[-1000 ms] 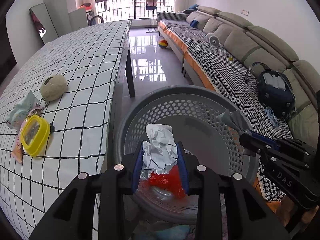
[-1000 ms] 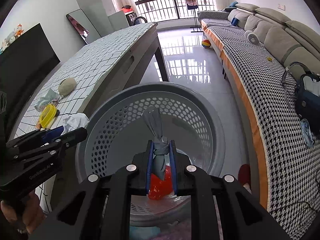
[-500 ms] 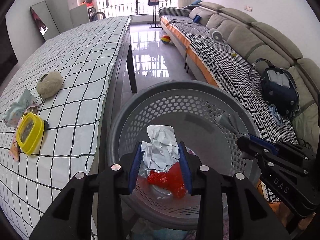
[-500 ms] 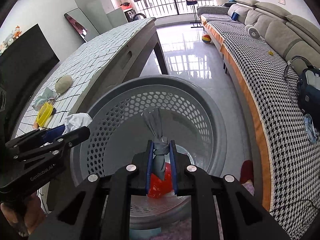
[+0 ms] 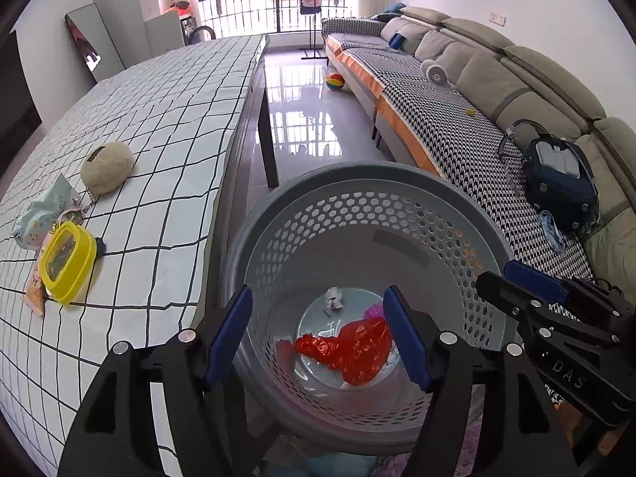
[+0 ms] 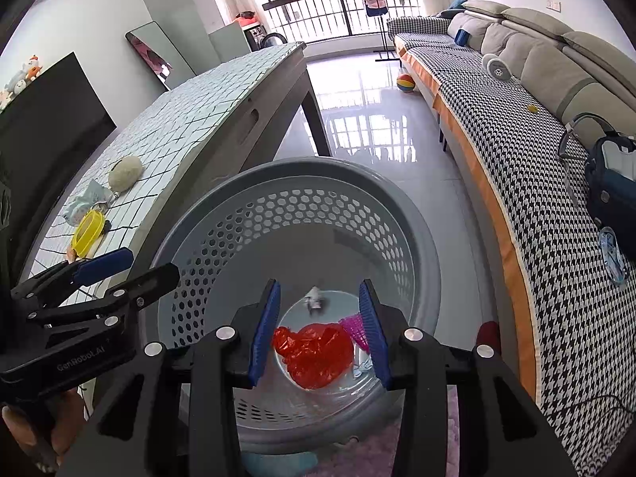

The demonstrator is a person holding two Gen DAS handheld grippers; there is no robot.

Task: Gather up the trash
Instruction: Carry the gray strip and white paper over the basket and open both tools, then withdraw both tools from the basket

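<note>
Left gripper (image 5: 318, 334) and right gripper (image 6: 320, 330) both hang spread and empty over the grey basket (image 5: 357, 183); on its floor lie a red bag (image 5: 353, 348), a pink scrap (image 6: 353, 328) and a white paper wad (image 5: 333, 300); beyond, on the checked table (image 5: 167, 127), sit a yellow box (image 5: 67, 262), wrappers (image 5: 43, 210) and a beige pouch (image 5: 106, 166).

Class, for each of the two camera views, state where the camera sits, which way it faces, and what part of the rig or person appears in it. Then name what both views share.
Left wrist: on the left gripper, facing forward and down into the grey basket; the open right gripper enters at right.
Right wrist: on the right gripper, open above the same basket; the left gripper and the person's hand show at left.
Shared: red bag, crumpled paper, table, sofa.
</note>
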